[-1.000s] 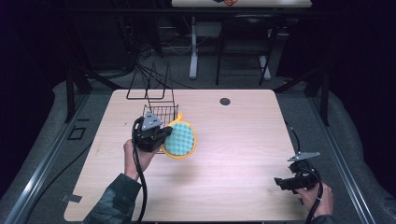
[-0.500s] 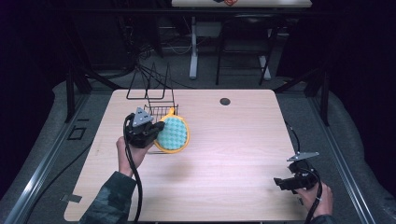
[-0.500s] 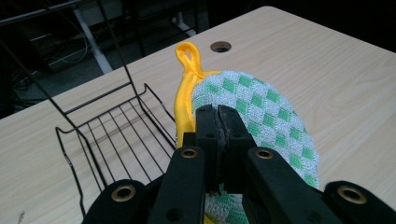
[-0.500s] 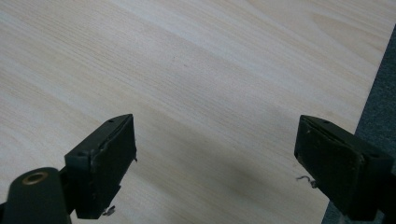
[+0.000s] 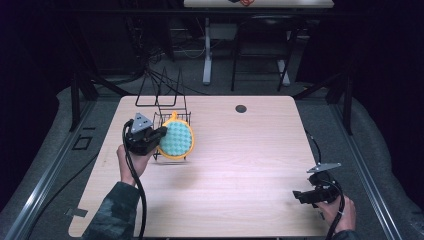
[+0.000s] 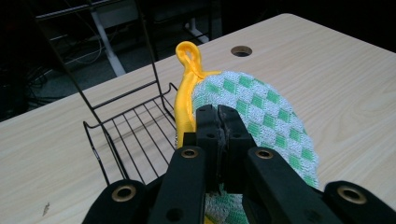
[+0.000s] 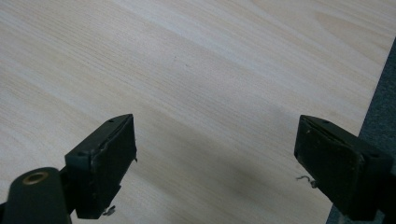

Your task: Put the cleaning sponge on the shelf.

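A round pot holder (image 5: pixel 176 140) (image 6: pixel 261 112), green-and-white checked with a yellow rim and loop, hangs upright above the table, right beside the black wire rack (image 5: pixel 167 117) (image 6: pixel 135 130). My left gripper (image 5: pixel 159 137) (image 6: pixel 219 116) is shut on the pot holder's edge, its jaws pinched together on the fabric. The yellow loop (image 6: pixel 188 53) points upward. Near the table's front right corner my right gripper (image 5: pixel 299 196) (image 7: pixel 215 158) stands open with nothing between its jaws, held low over bare wood.
The wire rack has a low basket part and tall upright wires at the back left of the wooden table (image 5: pixel 250 165). A round cable hole (image 5: pixel 241 108) lies at the back centre. Desk legs and cables stand on the floor beyond.
My left gripper has carried the pot holder leftward and a little back, up against the wire rack. The right gripper has stayed put.
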